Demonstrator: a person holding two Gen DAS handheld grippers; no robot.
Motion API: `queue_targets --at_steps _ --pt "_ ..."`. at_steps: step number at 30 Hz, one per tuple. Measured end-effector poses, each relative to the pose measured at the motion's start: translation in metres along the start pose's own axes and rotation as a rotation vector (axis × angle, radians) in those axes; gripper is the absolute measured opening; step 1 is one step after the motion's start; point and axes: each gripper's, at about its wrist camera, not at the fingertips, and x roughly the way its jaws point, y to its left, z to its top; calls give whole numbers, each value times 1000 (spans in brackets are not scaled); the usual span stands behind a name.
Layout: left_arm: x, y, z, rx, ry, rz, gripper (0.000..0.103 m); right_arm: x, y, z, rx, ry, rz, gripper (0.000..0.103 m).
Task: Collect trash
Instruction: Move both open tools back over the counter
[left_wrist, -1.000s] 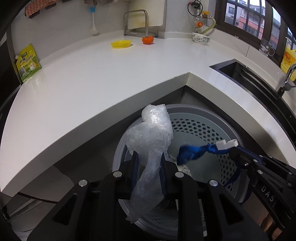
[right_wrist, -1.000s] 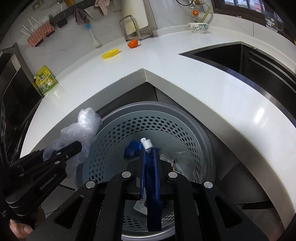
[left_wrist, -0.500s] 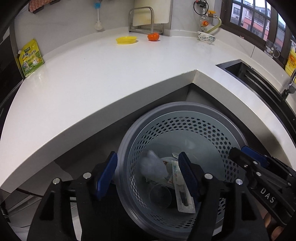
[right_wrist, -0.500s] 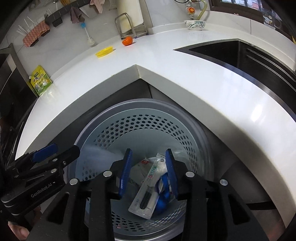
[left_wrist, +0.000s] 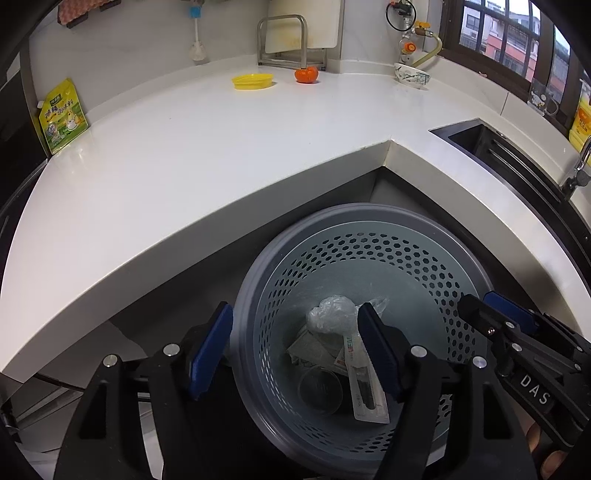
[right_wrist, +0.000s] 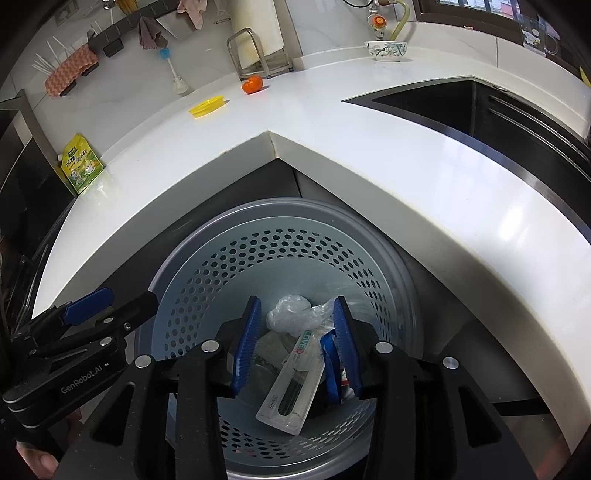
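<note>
A grey perforated trash basket stands on the floor in the counter's inner corner. Inside lie a crumpled clear plastic bag, a clear toothbrush package, a blue wrapper and other scraps. My left gripper is open and empty above the basket's left rim; it also shows in the right wrist view. My right gripper is open and empty above the basket; it also shows in the left wrist view.
The white L-shaped counter carries a yellow dish, an orange fruit, a green-yellow pouch, a patterned bowl and a metal rack. A dark sink is at the right.
Both grippers opened. The plastic bag fell from the left one and the blue wrapper from the right one into the basket, where they now lie.
</note>
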Motion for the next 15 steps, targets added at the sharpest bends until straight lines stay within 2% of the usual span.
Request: queue_targets --at_steps 7,15 --pt "-5 0 2 -3 -16 2 71 0 0 1 2 1 1 40" --pt "-6 2 3 -7 -19 5 76 -1 0 1 0 2 -5 50"
